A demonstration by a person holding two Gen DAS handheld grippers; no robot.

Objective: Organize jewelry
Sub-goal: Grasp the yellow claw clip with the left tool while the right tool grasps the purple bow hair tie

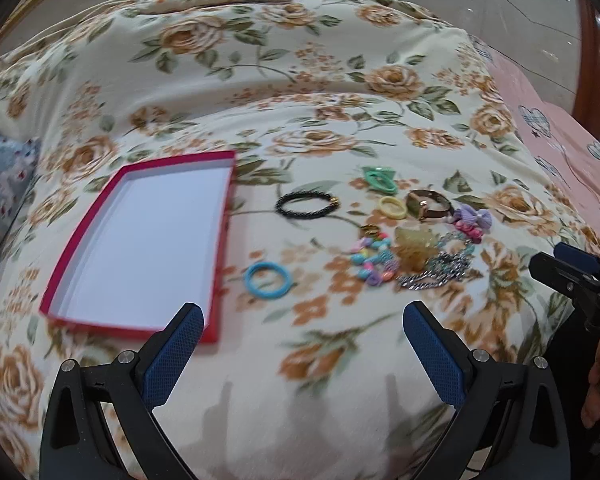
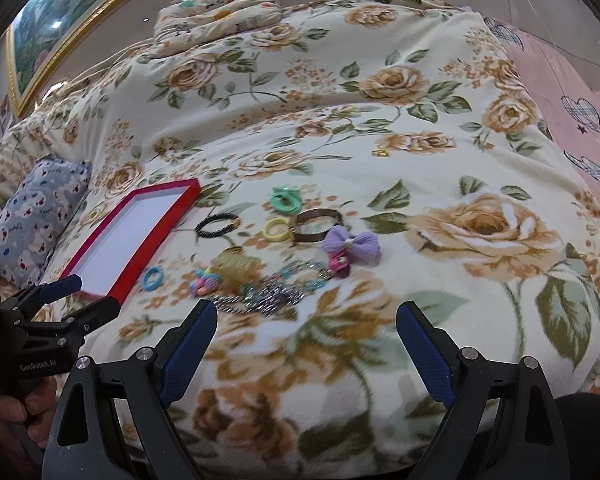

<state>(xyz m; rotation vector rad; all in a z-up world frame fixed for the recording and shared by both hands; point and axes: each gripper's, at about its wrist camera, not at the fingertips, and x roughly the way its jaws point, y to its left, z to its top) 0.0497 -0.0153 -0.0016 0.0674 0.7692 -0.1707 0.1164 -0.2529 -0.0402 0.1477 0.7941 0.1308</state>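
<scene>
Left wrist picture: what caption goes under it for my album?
Open left gripper over a flowery blanket, with an empty red box and jewelry pile ahead.

Box [image 1: 140, 240] on quilt [image 1: 260, 80]; jewelry pile [image 1: 400, 240] right of box.

Open right hand-held gripper [image 2: 306, 332] above floral blanket [image 2: 380, 92], jewelry pile [image 2: 268, 264] beside empty red tray [image 2: 156, 236].

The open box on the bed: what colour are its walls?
Red walls, white inside; the box shows best in the left wrist view.
</scene>
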